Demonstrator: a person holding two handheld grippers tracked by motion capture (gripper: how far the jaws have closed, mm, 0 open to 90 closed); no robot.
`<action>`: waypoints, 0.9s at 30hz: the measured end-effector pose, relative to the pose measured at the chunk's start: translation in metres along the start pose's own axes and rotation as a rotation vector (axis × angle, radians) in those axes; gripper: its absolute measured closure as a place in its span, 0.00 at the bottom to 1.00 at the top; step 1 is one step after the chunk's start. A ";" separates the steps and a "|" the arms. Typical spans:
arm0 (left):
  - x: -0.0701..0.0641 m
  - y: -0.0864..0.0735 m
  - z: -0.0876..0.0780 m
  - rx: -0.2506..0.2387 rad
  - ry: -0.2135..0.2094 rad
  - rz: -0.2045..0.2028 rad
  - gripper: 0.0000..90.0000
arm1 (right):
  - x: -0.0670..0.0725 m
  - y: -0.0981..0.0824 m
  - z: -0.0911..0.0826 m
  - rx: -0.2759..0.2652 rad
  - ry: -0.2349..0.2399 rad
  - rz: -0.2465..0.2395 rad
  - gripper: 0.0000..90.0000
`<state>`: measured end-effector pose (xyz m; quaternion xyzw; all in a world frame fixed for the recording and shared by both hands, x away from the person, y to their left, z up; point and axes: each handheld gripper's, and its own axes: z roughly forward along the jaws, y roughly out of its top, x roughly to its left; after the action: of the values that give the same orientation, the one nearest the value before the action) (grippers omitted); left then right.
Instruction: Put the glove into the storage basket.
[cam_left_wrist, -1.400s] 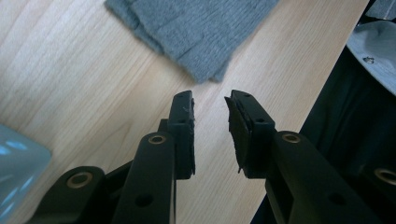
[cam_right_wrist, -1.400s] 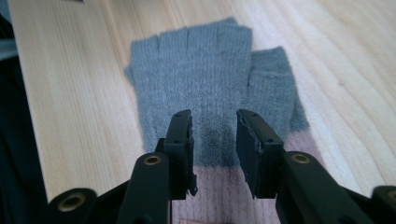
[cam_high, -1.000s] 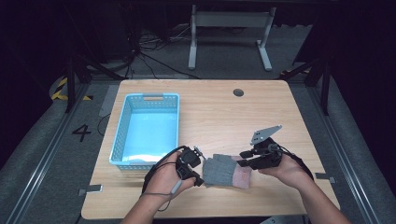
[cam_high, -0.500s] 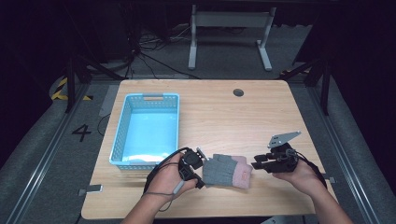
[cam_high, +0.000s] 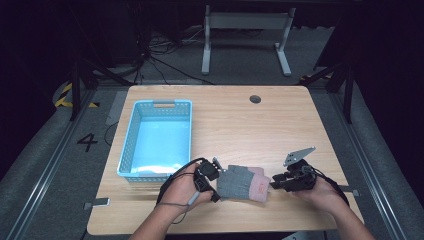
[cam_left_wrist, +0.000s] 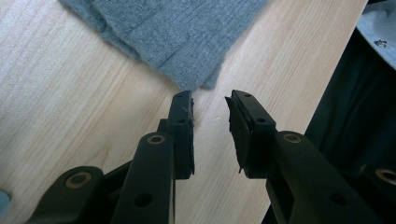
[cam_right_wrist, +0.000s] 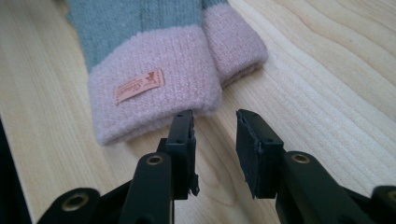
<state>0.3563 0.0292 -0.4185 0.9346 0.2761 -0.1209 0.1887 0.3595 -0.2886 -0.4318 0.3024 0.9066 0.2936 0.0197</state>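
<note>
Item: gloves (cam_high: 243, 183), grey knit with pink cuffs, a stacked pair lying flat on the tabletop (cam_high: 240, 120) near its front edge, between the two grippers.

Left gripper (cam_left_wrist: 211, 108): jaws part-open, nothing between them, tips just short of the grey finger end.

Right gripper (cam_right_wrist: 214, 123): jaws have just been closing, a narrow gap remains, empty; tips sit at the pink cuff (cam_right_wrist: 154, 93) with its small label, not yet on it.

Risks, as judged: the jaws may pinch only the top glove, so the pair separates on lifting; a shallow bite on soft knit could slip free; low tips may scrape the wood and push the gloves rather than grip them.

Container: blue basket (cam_high: 131, 145), on the tabletop left of the gloves, apart from them; nothing seen inside.
</note>
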 end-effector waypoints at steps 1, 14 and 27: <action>0.000 0.000 0.000 -0.001 -0.001 0.000 0.78 | 0.000 0.000 0.001 0.004 -0.002 0.000 0.76; 0.003 0.003 0.010 0.012 0.007 -0.007 0.78 | 0.003 0.002 0.006 -0.029 0.022 -0.076 0.88; 0.006 0.005 0.017 0.022 0.034 -0.027 0.79 | 0.005 0.006 0.010 -0.042 0.027 -0.098 0.82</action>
<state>0.3621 0.0209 -0.4343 0.9347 0.2905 -0.1105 0.1721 0.3606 -0.2764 -0.4357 0.2534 0.9142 0.3151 0.0281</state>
